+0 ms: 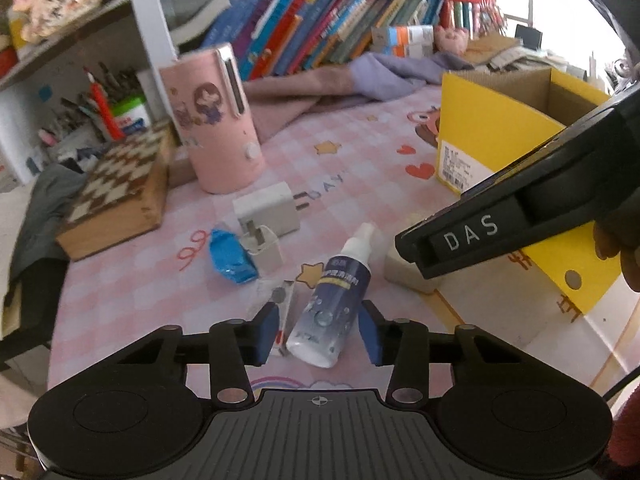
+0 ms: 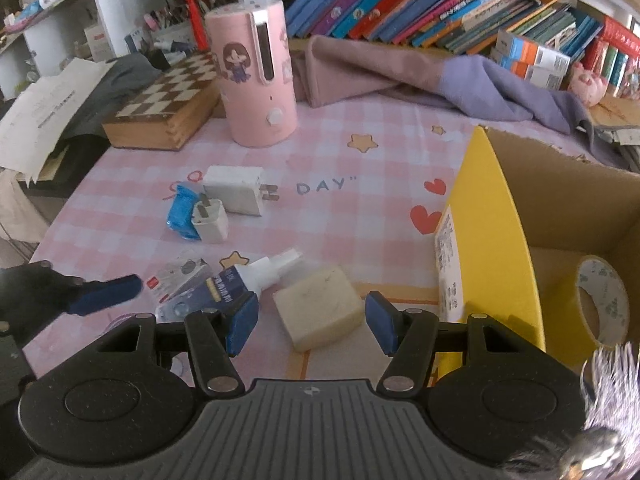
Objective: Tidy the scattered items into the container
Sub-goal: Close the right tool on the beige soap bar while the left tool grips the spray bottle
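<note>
My left gripper [image 1: 319, 330] is open, its blue pads on either side of the base of a lying spray bottle [image 1: 332, 304], also seen in the right wrist view [image 2: 236, 284]. My right gripper [image 2: 312, 322] is open around a cream sponge block [image 2: 320, 308]. The yellow cardboard box [image 2: 492, 240] stands to the right and holds a roll of tape [image 2: 600, 300]. A large white charger [image 2: 236, 190], a small white plug [image 2: 210, 222], a blue packet [image 2: 182, 212] and a clear blister pack [image 2: 180, 276] lie on the pink checked tablecloth.
A pink cylindrical appliance [image 2: 256, 80] and a wooden chessboard box [image 2: 164, 108] stand behind the items. Folded pink and purple cloth [image 2: 400, 72] and a row of books [image 2: 420, 4] lie along the back. The table's edge runs at the left.
</note>
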Demonstrator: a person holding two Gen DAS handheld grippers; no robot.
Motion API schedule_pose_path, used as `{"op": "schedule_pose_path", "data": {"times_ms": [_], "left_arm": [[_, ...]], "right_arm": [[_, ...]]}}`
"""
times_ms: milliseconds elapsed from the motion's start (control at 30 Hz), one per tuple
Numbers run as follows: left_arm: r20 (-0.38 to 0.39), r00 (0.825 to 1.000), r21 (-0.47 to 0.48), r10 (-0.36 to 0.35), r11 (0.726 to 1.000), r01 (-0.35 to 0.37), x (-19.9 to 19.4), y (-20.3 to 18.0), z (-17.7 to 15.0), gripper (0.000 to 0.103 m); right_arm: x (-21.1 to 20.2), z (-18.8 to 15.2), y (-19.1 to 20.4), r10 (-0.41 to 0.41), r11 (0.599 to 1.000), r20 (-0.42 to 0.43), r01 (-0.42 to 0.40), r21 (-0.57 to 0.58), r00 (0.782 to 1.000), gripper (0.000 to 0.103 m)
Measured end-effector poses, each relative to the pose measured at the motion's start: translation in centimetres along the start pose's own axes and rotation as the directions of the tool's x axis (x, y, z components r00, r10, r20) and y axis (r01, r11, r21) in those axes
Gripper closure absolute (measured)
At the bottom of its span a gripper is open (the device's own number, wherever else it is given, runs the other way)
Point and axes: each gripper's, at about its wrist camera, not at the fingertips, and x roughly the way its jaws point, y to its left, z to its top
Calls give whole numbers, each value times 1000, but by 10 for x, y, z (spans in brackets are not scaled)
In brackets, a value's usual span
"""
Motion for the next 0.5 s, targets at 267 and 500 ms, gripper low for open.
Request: {"op": "schedule_pose_path", "data": {"times_ms": [267,500], "left_arm": [[-50,998,29,-35,999,36,22,-3,5,61],[-75,996,26,-53,998,55,34,-1,5,62]], "right_arm": [[25,6,-2,-6,1000,-66,6,-6,998,43],[46,8,-2,-19,1000,-129,17,-20,991,42]]}}
